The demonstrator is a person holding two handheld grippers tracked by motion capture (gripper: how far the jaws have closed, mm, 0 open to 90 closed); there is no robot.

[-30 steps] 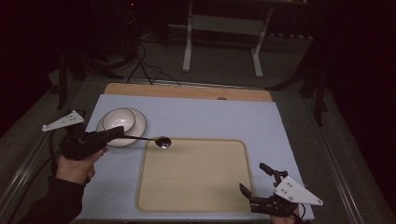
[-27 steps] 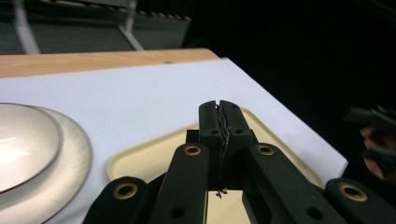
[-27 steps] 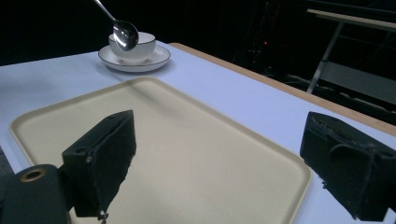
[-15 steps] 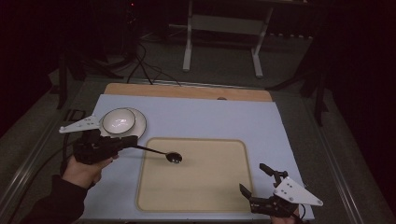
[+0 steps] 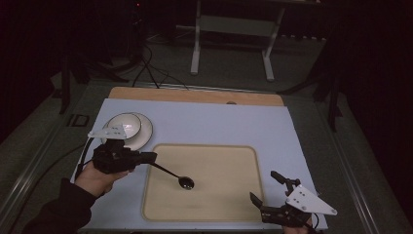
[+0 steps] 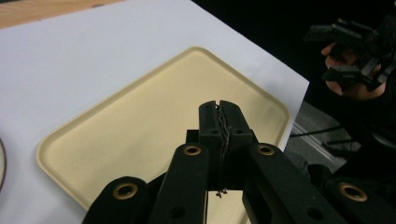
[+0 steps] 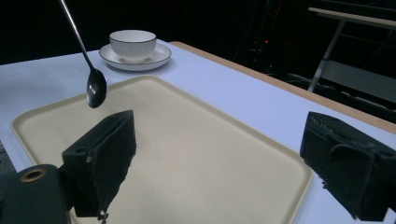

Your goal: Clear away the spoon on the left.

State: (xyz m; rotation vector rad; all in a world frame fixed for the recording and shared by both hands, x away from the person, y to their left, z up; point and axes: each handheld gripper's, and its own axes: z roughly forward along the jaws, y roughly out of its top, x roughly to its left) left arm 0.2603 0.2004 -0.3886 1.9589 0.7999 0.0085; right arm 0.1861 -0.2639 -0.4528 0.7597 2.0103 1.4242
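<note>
The left gripper [image 5: 146, 158] is clamped on the spoon [image 5: 185, 183], hanging over the tray [image 5: 243, 204] at centre frame; probably lower it gently. The right gripper [image 5: 268, 192] is open.

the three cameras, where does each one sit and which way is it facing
High view: fixed above the person's side, looking forward and down on the table; shows both forearms, the left tool holding the spoon, and the right tool.
Left gripper view: rides the left tool, looking along its shut jaws across the tray; the other hand shows far right.
Right gripper view: rides the right tool, looking between open jaws toward the bowl.
Shared: the tray lies in all three.
</note>
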